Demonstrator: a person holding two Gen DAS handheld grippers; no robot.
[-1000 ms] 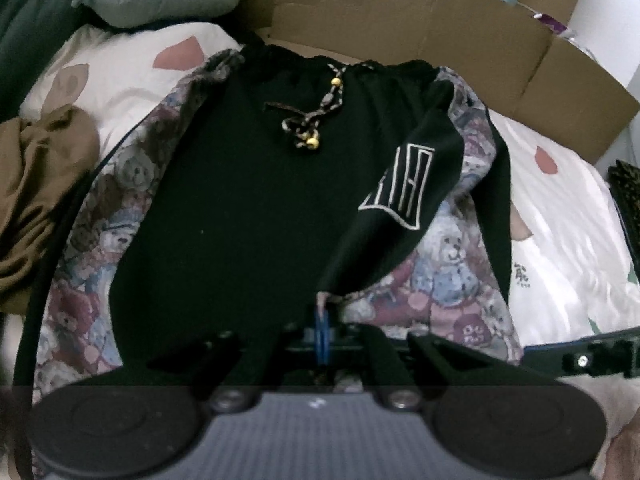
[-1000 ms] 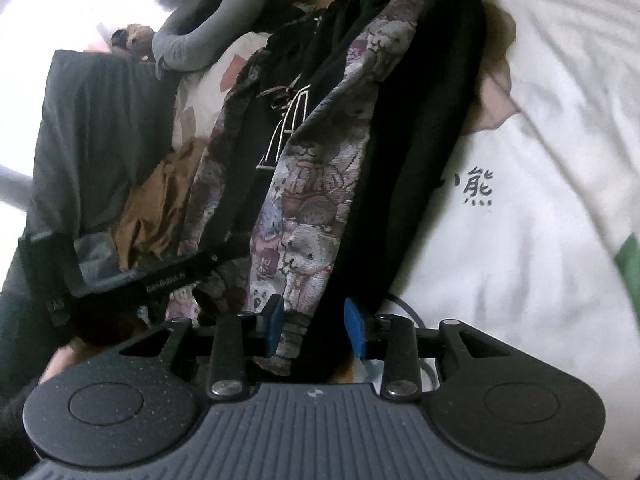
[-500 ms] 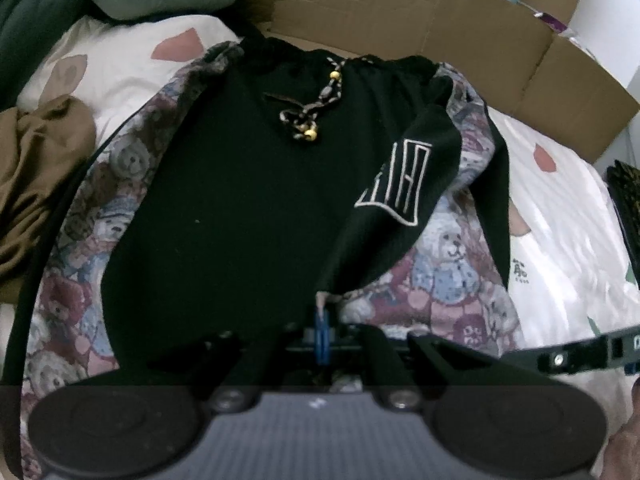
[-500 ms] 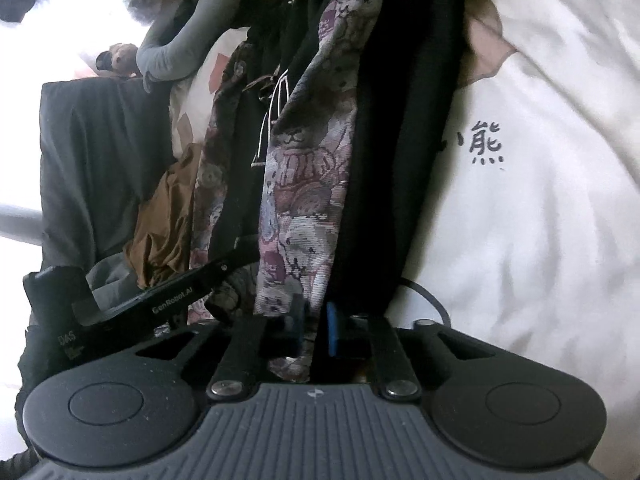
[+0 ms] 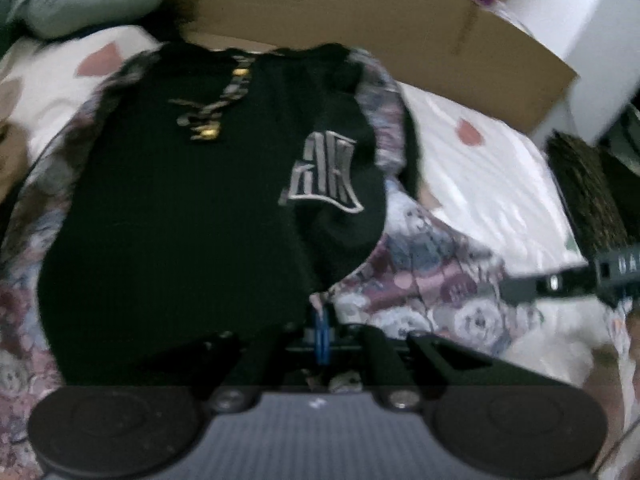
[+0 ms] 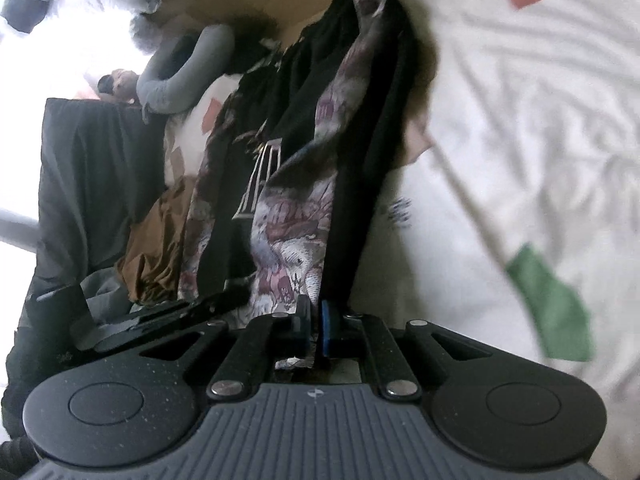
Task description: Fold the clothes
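A pair of black shorts (image 5: pixel 176 208) with teddy-bear print side panels (image 5: pixel 432 280) lies on the white bed sheet (image 5: pixel 492 184), with a white logo (image 5: pixel 324 176) and a tied drawstring (image 5: pixel 208 116) near the waist. My left gripper (image 5: pixel 321 320) is shut on the hem of the right leg, at the seam between black and print cloth. In the right wrist view the same shorts (image 6: pixel 352 152) stretch away from me, and my right gripper (image 6: pixel 315 322) is shut on the outer edge of that leg. The other gripper's body (image 6: pixel 160 316) shows at the left.
A flattened cardboard box (image 5: pixel 400 28) stands behind the shorts. A grey rolled garment (image 5: pixel 88 4) lies at the back left, a brown garment (image 6: pixel 156 248) beside the shorts, and dark grey fabric (image 6: pixel 88 184) further left. A dark woven object (image 5: pixel 584 192) sits at the right edge.
The right gripper's jaws closed onto the edge of the leg. Both grippers have since lifted and pulled the leg cloth, so the logo panel has bunched toward the waist.
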